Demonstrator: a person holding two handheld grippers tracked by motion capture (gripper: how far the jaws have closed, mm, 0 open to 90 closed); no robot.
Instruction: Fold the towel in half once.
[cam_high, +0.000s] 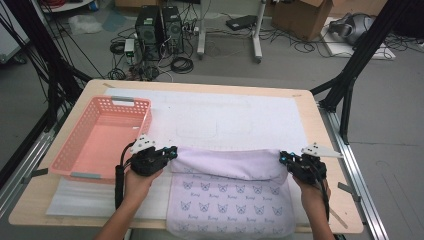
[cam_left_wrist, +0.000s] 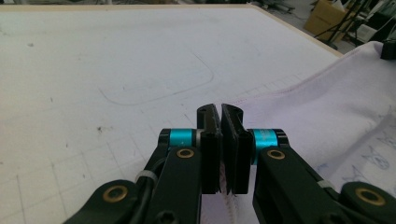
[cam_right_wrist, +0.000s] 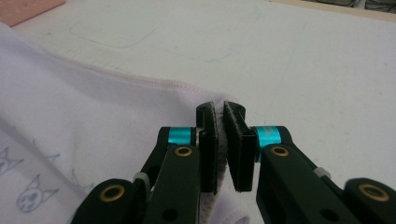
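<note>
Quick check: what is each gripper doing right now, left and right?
Left gripper: shut on a corner of the cloth.
Right gripper: shut on the cloth's other corner.

Soft matt cloth, glossy pink plastic basket, smooth wooden table

A pale lilac cloth printed with cat faces lies at the table's near edge, far edge folded back

The cloth has small words under its cat faces, but they are too blurry to read.
</note>
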